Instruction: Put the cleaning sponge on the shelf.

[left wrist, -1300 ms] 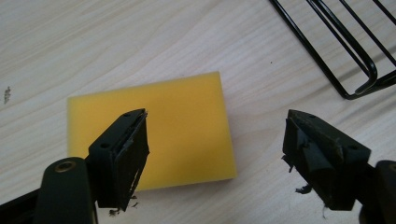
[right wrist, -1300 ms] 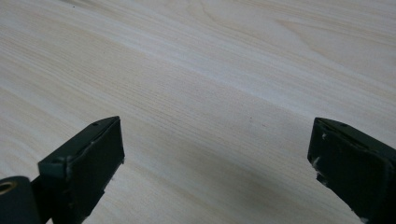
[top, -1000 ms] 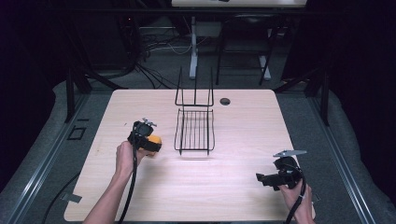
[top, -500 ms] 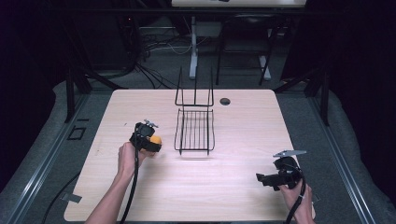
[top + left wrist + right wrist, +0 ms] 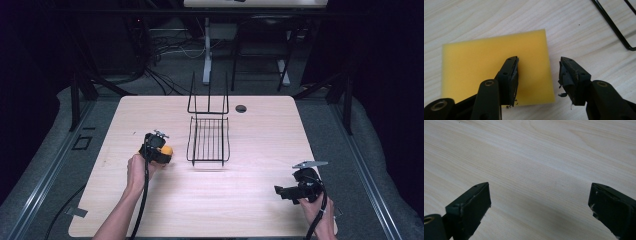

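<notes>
Since a second ago the left gripper [image 5: 537, 75] has crept toward the wire rack [image 5: 208, 140] with the yellow sponge [image 5: 494, 72] flat on the table [image 5: 260, 125] under its parted jaws, one over the sponge and one past its edge, gripping nothing, so probably a pick-up is near. The rack's corner lies just beside; bare wood runs across to the right gripper [image 5: 540, 210], spread wide and empty

Bare forearms, 2 black grippers [image 5: 155, 148] [image 5: 286, 191], brass screws, trailing black cables, worn pads [image 5: 564, 75]
</notes>
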### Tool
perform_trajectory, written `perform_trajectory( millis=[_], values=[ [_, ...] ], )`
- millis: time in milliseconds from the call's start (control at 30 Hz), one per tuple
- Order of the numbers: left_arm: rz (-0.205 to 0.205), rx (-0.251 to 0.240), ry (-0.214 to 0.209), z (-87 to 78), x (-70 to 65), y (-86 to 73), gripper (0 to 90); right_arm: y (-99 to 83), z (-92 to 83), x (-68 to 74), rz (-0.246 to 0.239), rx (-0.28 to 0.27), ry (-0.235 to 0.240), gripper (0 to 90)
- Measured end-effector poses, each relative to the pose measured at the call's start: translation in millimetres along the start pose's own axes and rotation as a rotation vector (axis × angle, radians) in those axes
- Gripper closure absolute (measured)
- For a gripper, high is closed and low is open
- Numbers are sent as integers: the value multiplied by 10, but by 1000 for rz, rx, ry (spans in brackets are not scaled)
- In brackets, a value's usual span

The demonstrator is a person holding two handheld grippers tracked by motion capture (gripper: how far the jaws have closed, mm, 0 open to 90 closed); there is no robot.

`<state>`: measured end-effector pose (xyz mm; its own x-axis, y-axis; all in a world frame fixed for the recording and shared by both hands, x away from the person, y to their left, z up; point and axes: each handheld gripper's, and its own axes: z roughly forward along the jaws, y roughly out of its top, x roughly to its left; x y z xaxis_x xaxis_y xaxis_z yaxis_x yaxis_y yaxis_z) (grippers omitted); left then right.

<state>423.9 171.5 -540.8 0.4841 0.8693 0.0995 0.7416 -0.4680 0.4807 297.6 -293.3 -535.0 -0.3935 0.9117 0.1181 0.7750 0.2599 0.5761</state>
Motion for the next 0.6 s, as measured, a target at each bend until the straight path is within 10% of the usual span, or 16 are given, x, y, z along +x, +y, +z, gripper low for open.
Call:
perform_trajectory(
  millis=[600],
  values=[
    [18,-20,57,19,-37,-45,686,-9,-15,-5,9,-8,-13,47]
  ],
)
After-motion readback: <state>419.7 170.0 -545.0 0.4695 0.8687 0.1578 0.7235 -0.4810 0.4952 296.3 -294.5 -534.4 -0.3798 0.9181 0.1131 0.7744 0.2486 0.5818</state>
